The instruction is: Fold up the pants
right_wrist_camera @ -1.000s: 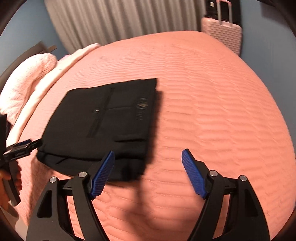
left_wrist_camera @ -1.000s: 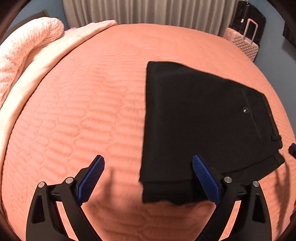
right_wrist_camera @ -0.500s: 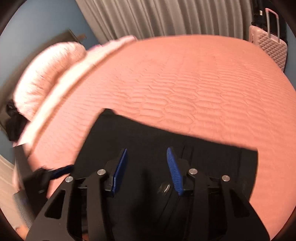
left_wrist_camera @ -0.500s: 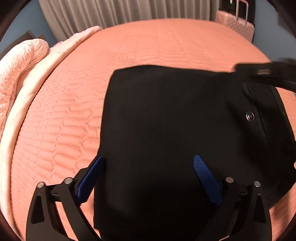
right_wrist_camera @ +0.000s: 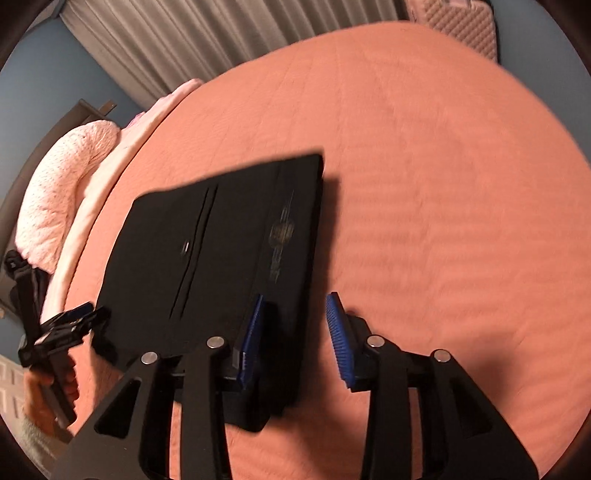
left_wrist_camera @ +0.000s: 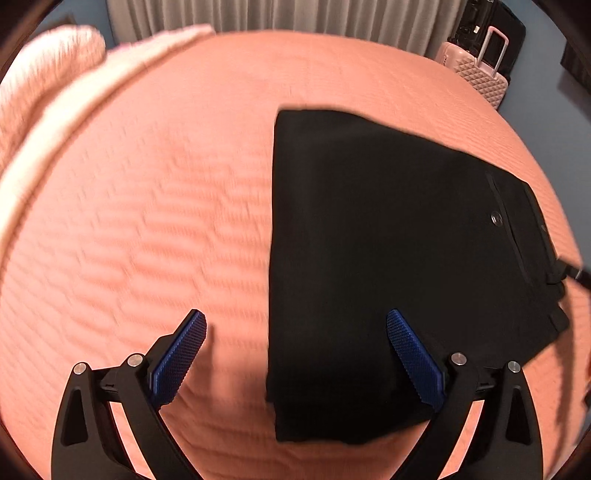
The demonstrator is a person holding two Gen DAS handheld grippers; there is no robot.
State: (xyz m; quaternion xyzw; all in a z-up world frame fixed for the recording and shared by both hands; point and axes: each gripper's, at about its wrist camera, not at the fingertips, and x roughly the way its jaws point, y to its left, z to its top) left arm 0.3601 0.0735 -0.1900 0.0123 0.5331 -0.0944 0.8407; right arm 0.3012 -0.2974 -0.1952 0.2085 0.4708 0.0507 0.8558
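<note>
Black pants [left_wrist_camera: 388,240] lie folded into a flat rectangle on the salmon bedspread [left_wrist_camera: 147,221], with a pocket button facing up. My left gripper [left_wrist_camera: 295,343] hangs open above the pants' near left corner, one pad over the bedspread and one over the cloth. In the right wrist view the pants [right_wrist_camera: 207,258] lie left of centre. My right gripper [right_wrist_camera: 295,332] hovers over their waistband edge with its jaws closing. That edge shows between the pads, but they do not press on it. The left gripper [right_wrist_camera: 62,332], held by a hand, also shows at the pants' far left.
A pink pillow and folded blanket [right_wrist_camera: 62,199] lie along the left side of the bed. Grey curtains [left_wrist_camera: 295,14] hang behind it. A pink suitcase [left_wrist_camera: 476,74] and a black one stand at the far right corner.
Half a second ago both grippers were low over the pants; both have since pulled back. The right jaws have narrowed from wide apart. The pants lie as before.
</note>
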